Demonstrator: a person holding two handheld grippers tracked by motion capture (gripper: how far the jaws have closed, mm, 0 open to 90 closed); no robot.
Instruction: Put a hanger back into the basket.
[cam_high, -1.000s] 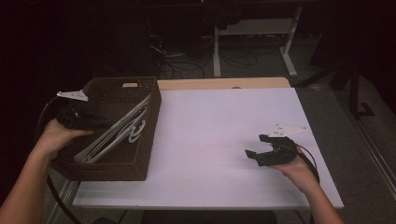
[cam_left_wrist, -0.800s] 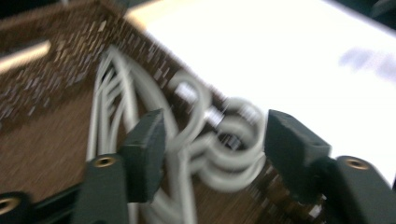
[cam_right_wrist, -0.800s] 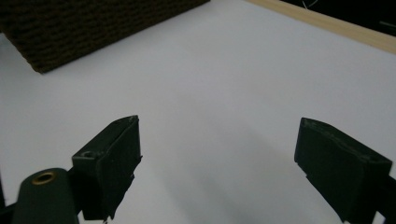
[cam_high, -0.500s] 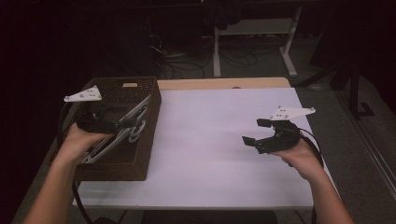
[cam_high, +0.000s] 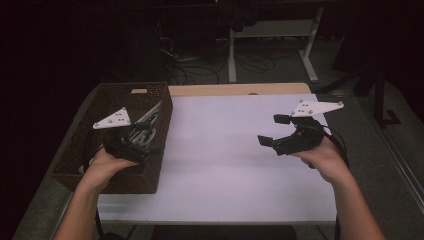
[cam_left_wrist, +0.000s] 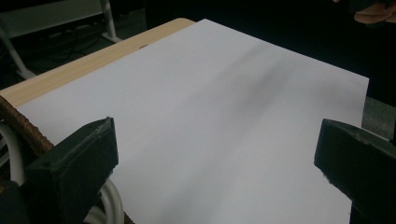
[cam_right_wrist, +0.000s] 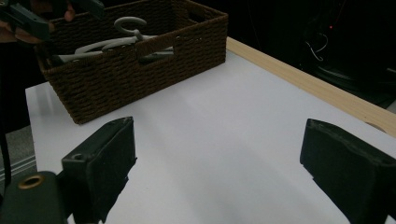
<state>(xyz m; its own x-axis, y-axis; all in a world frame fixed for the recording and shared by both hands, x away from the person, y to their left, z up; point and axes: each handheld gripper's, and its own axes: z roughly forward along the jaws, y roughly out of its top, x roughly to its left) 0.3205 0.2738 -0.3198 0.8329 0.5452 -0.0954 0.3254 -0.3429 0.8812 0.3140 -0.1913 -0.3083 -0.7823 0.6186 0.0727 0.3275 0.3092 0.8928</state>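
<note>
- Over the near right corner of the wicker basket (cam_high: 75, 165), my left gripper (cam_high: 150, 142) hangs with jaws just opened wide and nothing between them.
- Inside the basket lie the pale hangers (cam_right_wrist: 112, 42), so the putting-away looks done to me.
- At the right, my right gripper (cam_high: 274, 131) hovers above the white table (cam_high: 220, 165), its jaws wide apart, having just been opening too, and empty.
- Count: one basket, two grippers; how many hangers, I cannot tell.

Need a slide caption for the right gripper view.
Open right gripper over the white tabletop, facing wicker basket of hangers.
</note>
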